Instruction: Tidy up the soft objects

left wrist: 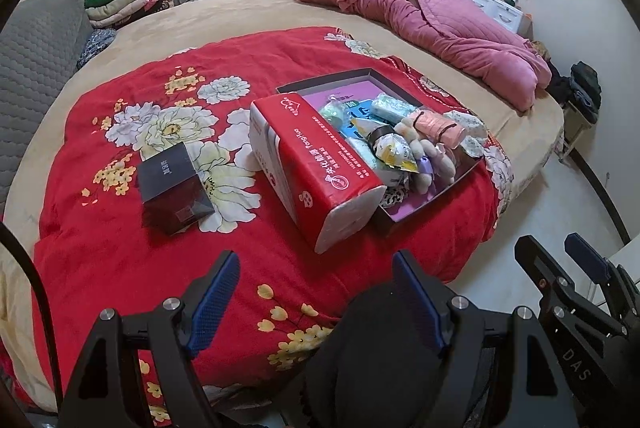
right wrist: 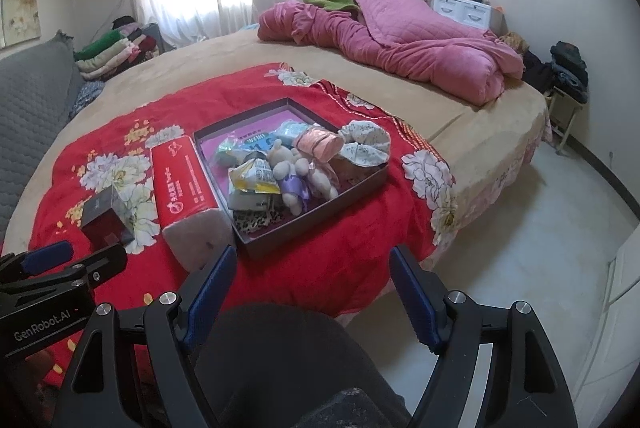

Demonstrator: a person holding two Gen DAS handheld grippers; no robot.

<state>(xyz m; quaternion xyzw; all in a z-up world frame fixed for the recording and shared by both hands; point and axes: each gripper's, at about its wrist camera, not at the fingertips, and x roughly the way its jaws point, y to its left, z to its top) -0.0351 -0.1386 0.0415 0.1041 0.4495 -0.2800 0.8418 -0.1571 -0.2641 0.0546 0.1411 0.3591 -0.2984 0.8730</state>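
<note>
Left gripper [left wrist: 316, 298] spread wide, empty, hovers over near edge of red floral quilt [left wrist: 120, 260]. Right gripper [right wrist: 310, 290] likewise wide apart, holds nothing, beside left one. Just beyond: red tissue pack [left wrist: 316, 172] lies on quilt, touching left wall of shallow box [right wrist: 320, 212]. Small dark box [left wrist: 174, 188] sits apart, left of pack. Inside shallow box: plush bear [right wrist: 290, 172], pink roll [right wrist: 320, 144], snack packets. Farther back: pink comforter [right wrist: 400, 44] on tan bed.
</note>
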